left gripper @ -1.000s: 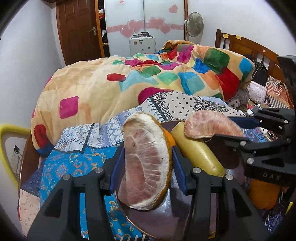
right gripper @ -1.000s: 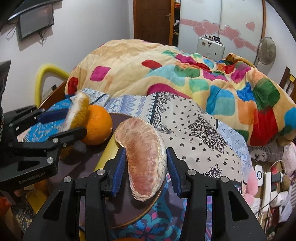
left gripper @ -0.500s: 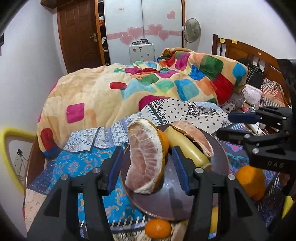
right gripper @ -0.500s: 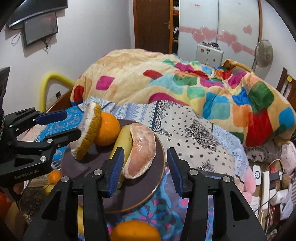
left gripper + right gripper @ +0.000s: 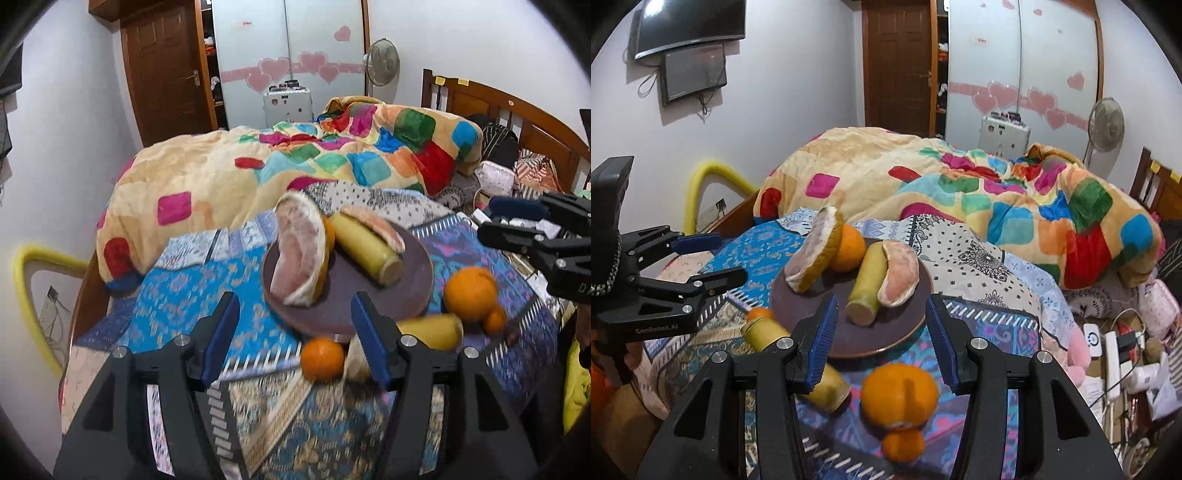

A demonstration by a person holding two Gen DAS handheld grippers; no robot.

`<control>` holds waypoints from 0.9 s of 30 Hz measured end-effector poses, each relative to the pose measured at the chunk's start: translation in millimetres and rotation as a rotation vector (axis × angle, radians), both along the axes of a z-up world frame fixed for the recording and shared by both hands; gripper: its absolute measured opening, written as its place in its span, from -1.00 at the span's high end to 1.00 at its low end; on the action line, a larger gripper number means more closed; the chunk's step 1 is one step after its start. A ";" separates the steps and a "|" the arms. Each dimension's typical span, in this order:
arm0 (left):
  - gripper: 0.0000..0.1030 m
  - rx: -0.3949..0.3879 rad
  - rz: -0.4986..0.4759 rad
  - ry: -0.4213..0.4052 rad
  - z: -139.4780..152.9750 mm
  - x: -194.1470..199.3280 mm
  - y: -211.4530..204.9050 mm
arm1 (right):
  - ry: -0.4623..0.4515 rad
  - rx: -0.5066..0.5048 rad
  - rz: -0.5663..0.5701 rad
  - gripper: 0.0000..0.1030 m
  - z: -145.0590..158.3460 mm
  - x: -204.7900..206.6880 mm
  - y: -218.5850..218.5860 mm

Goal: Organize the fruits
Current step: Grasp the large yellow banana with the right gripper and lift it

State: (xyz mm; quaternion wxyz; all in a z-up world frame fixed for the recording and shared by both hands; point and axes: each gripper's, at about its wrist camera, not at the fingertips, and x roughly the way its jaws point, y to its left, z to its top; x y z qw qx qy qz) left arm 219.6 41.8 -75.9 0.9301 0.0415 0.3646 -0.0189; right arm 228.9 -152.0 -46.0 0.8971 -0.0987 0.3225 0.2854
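A dark brown plate sits on a patterned cloth. On it lie a large pomelo wedge, an orange behind it, a yellow banana-like fruit and a smaller pomelo wedge. My left gripper is open and empty, pulled back from the plate. My right gripper is open and empty, also back from the plate.
Loose fruit lies on the cloth in front of the plate: a big orange, small oranges, and yellow fruits. A colourful quilt covers the bed behind. Clutter and cables lie at the right.
Both grippers let go of their pomelo wedges, which now rest on the plate, then opened wider and drew back and up. More of the cloth and loose fruit came into view.
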 end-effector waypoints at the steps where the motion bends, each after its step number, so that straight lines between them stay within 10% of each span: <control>1: -0.22 0.000 0.004 0.005 -2.5 -6.6 2.4 | -0.014 -0.005 -0.001 -0.05 -1.3 -5.5 1.6; 27: -0.28 -0.083 0.060 0.114 -65.8 -59.5 63.3 | 0.016 -0.180 0.097 -0.46 -79.1 -28.5 88.9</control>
